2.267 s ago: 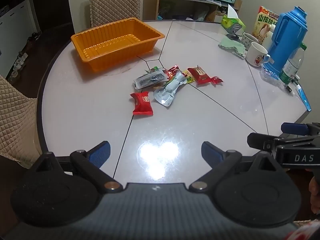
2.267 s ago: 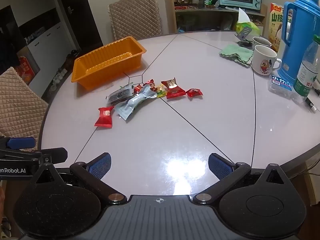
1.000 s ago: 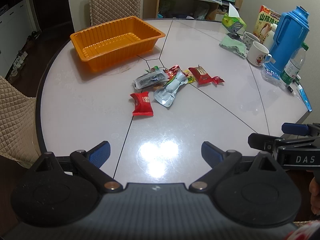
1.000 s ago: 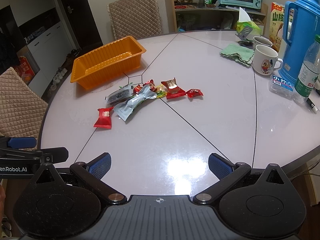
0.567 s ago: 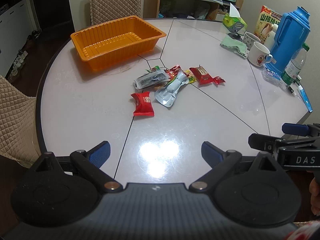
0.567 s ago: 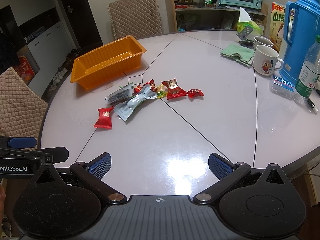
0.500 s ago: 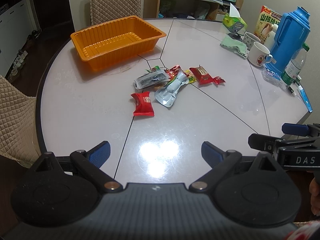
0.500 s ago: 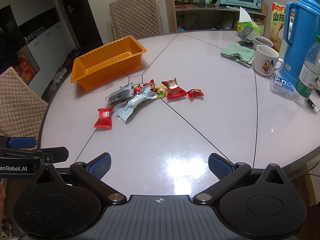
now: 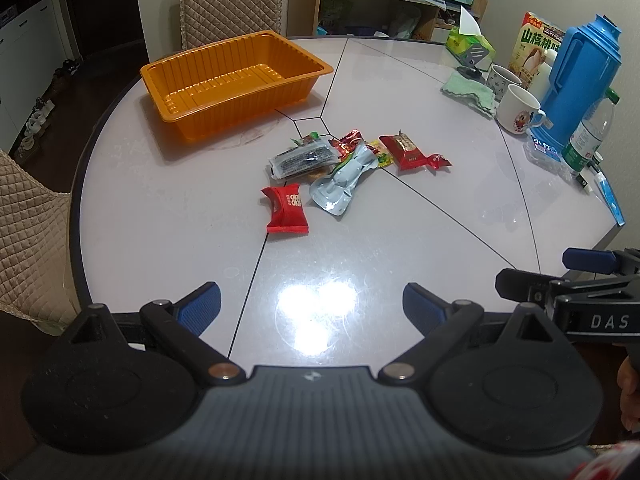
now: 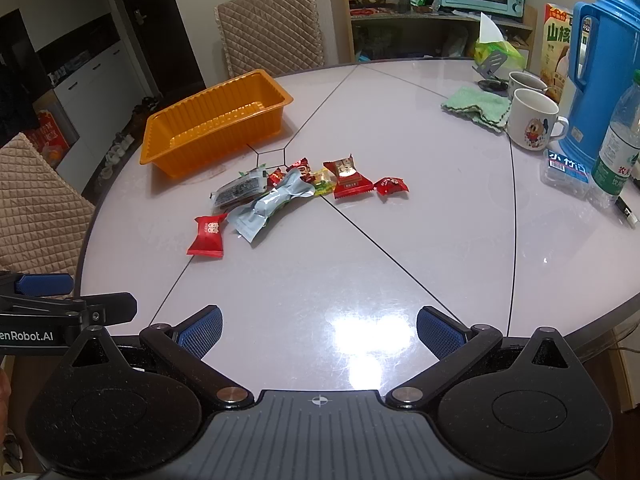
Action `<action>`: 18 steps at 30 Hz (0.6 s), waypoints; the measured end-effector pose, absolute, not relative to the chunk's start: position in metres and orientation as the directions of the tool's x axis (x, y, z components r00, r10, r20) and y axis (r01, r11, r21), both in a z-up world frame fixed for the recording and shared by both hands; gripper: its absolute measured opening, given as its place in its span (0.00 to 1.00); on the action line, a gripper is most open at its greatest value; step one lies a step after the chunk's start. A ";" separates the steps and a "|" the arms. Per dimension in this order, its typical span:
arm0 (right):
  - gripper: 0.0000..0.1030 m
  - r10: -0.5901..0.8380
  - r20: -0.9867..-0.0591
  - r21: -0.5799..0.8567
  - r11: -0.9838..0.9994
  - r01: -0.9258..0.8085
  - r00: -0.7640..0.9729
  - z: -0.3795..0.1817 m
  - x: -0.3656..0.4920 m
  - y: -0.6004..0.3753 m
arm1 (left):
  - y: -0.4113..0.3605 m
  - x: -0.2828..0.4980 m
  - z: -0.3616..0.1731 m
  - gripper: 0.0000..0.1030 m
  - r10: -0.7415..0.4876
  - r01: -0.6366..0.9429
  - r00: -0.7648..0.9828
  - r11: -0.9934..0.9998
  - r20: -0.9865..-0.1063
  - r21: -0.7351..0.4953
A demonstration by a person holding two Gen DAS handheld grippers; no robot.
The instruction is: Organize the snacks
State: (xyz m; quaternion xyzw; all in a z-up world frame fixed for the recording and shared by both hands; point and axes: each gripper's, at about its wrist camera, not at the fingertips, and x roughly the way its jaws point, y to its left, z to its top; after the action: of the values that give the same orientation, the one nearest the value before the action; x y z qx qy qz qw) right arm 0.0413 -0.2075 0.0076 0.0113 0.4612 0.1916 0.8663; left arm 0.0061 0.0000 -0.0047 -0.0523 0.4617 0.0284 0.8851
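An empty orange tray [image 9: 192,70] [image 10: 160,128] stands at the far left of the round white table [image 9: 160,220]. Several snack packets lie in a loose pile mid-table: a red packet [image 9: 287,210] [image 10: 208,236] nearest me, a pale silver-blue pouch [image 9: 344,180] [image 10: 272,202], a dark clear-wrapped bar [image 9: 302,159] [image 10: 240,190], a red-and-gold packet [image 9: 405,152] [image 10: 347,178] and a small red candy [image 9: 438,161] [image 10: 391,187]. My left gripper [image 9: 312,306] and right gripper [image 10: 318,330] are open and empty, held side by side above the near table edge, well short of the snacks.
At the right stand a blue thermos [image 10: 600,72], a water bottle [image 10: 618,148], two mugs [image 10: 534,120], a green cloth [image 10: 474,110], a tissue box [image 9: 466,42] and a cereal box [image 9: 538,46]. Quilted chairs [image 10: 268,32] stand behind and at left.
Both grippers have stayed open and nearly still; the views have shifted only slightly. Nothing on the table has moved.
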 end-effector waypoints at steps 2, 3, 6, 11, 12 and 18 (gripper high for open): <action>1.00 0.342 -0.795 0.196 0.927 -0.321 0.500 0.007 0.042 -0.208 | 0.000 0.006 -0.004 0.94 0.002 -0.099 0.572 0.993 -0.820 -0.066; 1.00 0.342 -0.795 0.197 0.927 -0.321 0.500 0.007 0.042 -0.208 | 0.000 0.006 -0.004 0.94 0.002 -0.099 0.572 0.993 -0.820 -0.066; 1.00 0.341 -0.797 0.198 0.927 -0.317 0.499 0.004 0.043 -0.208 | 0.000 0.006 -0.005 0.94 0.001 -0.098 0.572 0.993 -0.821 -0.067; 1.00 0.338 -0.801 0.200 0.929 -0.312 0.494 0.001 0.047 -0.209 | 0.002 0.009 -0.008 0.94 -0.004 -0.099 0.566 0.992 -0.825 -0.072; 1.00 0.338 -0.802 0.201 0.929 -0.310 0.494 0.000 0.047 -0.209 | 0.005 0.012 -0.010 0.94 -0.005 -0.100 0.564 0.992 -0.826 -0.074; 1.00 0.342 -0.797 0.212 0.930 -0.300 0.498 -0.003 0.054 -0.212 | 0.010 0.021 -0.015 0.94 -0.030 -0.087 0.561 0.992 -0.828 -0.095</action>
State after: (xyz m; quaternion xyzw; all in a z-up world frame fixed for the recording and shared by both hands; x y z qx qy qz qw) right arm 0.0538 -0.2118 -0.0030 0.0226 0.4654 0.1853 0.8652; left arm 0.0214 0.0101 -0.0148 -0.0622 0.4685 0.0160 0.8811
